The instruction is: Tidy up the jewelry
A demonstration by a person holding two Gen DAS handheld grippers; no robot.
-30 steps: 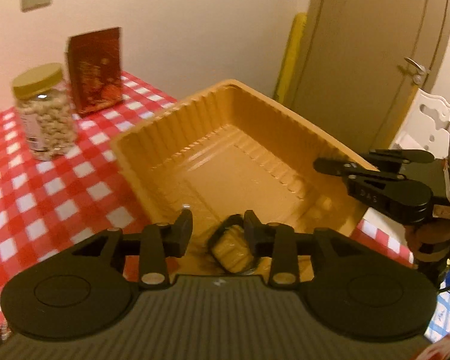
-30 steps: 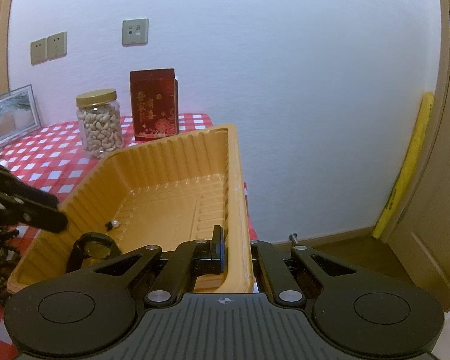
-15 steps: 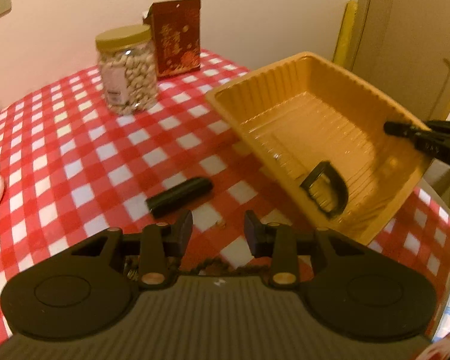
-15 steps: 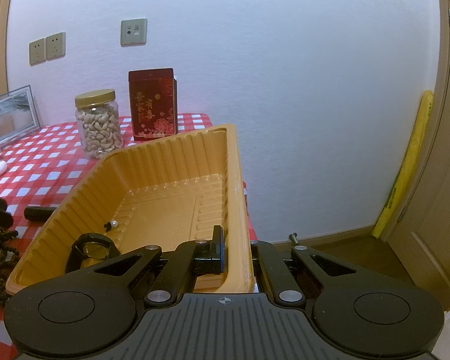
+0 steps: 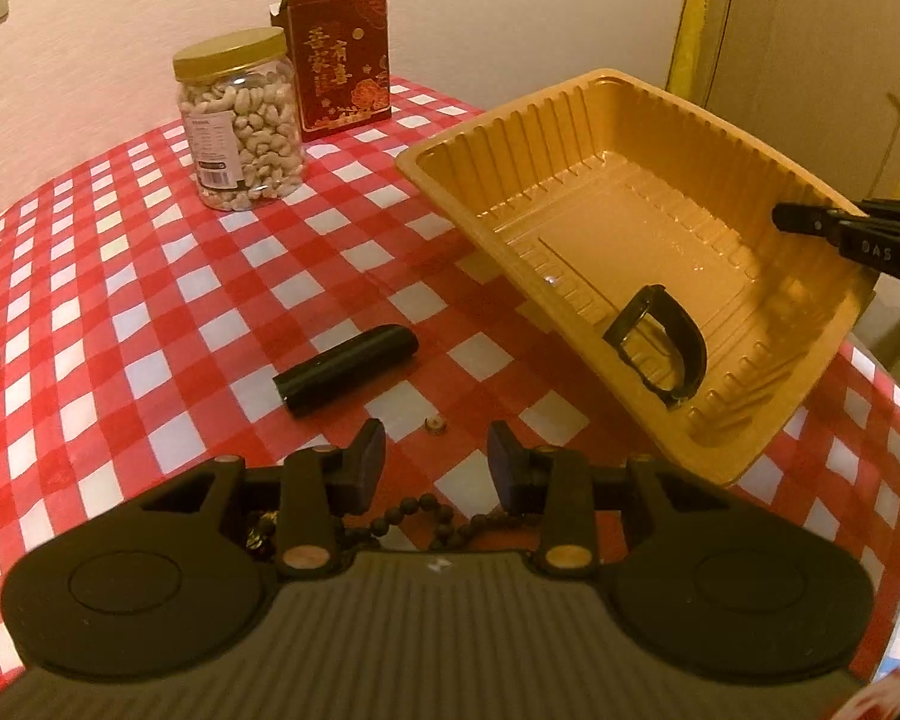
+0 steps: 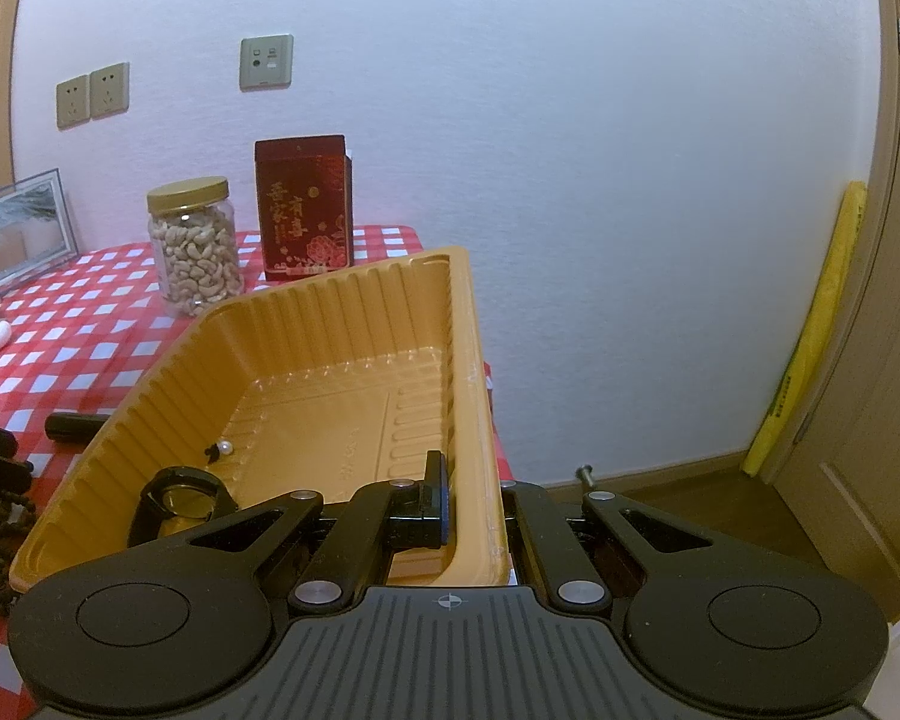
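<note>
**Two grippers, one gold tray**

Here, the left gripper points down at the table with its two fingers apart. Nothing sits between them. A string of dark beads lies on the red and white cloth right under it, partly hidden by the tool.

The right gripper points ahead and a bit down. Its fingers are pressed together on the near wall of the gold tray, one finger inside and one outside. The tray looks tipped, with the gripped side higher.

The tray sits at the edge of the table. Past it there is only floor, a white wall and a wooden door. On the cloth between the tray and the left gripper there is open room. A black tube lies there, and a tiny round ring-like thing lies just ahead of the left fingers. Farther back stand a jar of nuts and a red box, close together and well away from the tray.

Inside the tray a black watch leans in the low corner. A little white pearl rests on the tray floor near it. The tray is shiny, with ribbed walls.
</note>
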